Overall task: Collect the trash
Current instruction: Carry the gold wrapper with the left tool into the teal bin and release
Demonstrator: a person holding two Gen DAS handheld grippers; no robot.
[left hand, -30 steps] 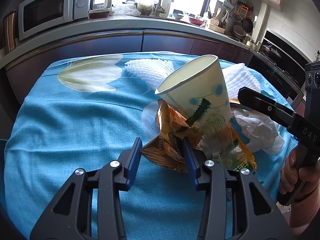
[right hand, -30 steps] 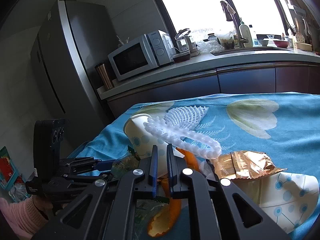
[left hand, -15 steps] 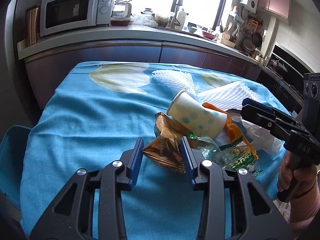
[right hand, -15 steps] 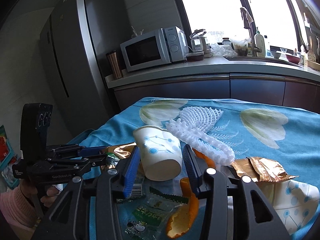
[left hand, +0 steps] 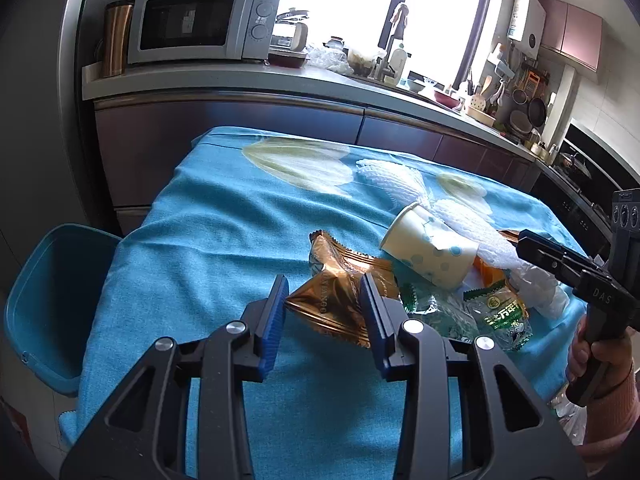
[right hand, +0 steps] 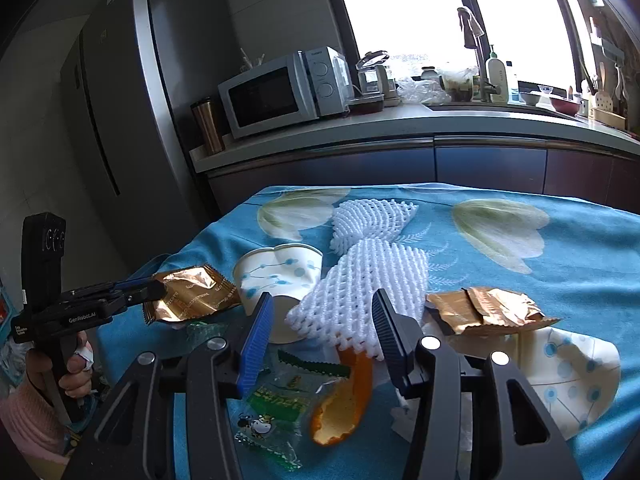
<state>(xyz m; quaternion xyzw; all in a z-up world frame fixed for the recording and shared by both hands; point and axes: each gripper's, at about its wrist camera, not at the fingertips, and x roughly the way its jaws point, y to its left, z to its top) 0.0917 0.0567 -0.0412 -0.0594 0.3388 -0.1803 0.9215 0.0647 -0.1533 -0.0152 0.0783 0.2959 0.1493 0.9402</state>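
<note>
My left gripper (left hand: 324, 304) is shut on a golden snack wrapper (left hand: 332, 300), held just above the blue tablecloth (left hand: 200, 240). In the right wrist view the same golden snack wrapper (right hand: 192, 296) hangs from the left gripper (right hand: 156, 290). My right gripper (right hand: 322, 320) has its jaws opening, and the pads press on nothing. A white foam net (right hand: 360, 292) and a dotted paper cup (right hand: 280, 276) on its side lie just ahead of them. Orange peel (right hand: 344, 400) and a clear green wrapper (right hand: 276, 404) lie below the jaws.
A blue bin (left hand: 44, 300) stands beside the table's left edge. A second golden wrapper (right hand: 484, 310), a crushed cup (right hand: 560, 376) and another foam net (right hand: 372, 220) lie on the cloth. Kitchen counter and fridge stand behind.
The left gripper has drawn back and to the left with the golden wrapper, bringing the bin into view. The right gripper's jaws have parted, and the raised paper cup now lies on the table.
</note>
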